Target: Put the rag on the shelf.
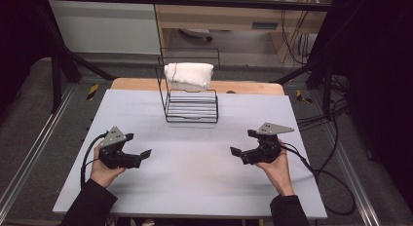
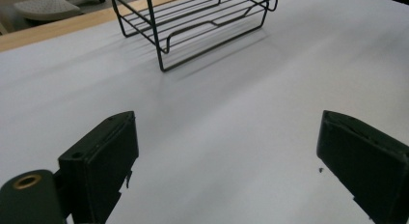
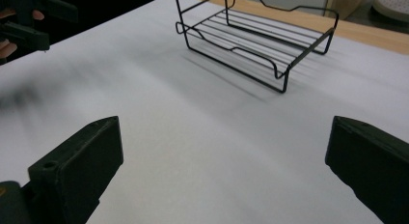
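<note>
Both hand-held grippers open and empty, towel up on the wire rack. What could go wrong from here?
1. The folded white towel sits on the upper tier of the wire rack; a one-sided grab may unfold it or drag it off crooked.
2. The rack looks light and stands loose on the table; pulling the towel could tip or slide it.
3. The left hand-held gripper and right hand-held gripper, both open, may bump each other converging on the narrow rack.

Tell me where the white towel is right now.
In the high view the folded white towel sits on the upper tier of the black wire rack, at the far middle of the table, well beyond both grippers.
</note>
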Action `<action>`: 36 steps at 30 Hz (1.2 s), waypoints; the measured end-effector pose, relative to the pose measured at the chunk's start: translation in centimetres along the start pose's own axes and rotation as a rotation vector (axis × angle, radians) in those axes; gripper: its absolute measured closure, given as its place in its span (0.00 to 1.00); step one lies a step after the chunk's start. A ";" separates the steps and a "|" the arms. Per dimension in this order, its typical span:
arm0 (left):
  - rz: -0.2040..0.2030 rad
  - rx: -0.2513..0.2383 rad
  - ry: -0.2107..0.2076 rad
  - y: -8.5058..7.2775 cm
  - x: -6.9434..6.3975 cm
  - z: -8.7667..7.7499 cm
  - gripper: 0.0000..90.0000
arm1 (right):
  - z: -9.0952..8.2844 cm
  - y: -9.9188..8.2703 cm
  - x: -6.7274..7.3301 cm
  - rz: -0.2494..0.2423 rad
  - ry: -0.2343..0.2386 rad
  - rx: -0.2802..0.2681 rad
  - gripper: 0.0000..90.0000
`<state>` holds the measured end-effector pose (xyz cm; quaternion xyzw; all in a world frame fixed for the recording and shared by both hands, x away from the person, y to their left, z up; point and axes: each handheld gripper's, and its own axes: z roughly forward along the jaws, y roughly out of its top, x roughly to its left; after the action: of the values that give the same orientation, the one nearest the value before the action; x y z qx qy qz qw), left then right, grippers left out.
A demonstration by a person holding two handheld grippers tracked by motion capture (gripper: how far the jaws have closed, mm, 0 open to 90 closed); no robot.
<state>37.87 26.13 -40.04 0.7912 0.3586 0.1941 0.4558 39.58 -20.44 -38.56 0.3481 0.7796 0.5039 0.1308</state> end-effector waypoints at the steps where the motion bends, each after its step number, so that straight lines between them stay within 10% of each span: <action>1: 0.000 0.002 0.000 -0.3 0.1 -0.1 0.08 | -0.1 -0.3 0.0 0.002 -0.002 0.001 0.01; 17: -0.001 0.035 -0.011 -3.3 0.6 -0.9 0.09 | -2.2 -5.8 -1.2 0.028 -0.014 0.074 0.00; 36: -0.014 0.049 -0.024 -4.6 0.5 -1.5 0.09 | -3.2 -8.0 -1.6 0.063 -0.024 0.109 0.00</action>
<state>35.44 28.85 -43.29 0.8017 0.3633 0.1727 0.4420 35.70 -25.77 -44.38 0.3849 0.7930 0.4604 0.1053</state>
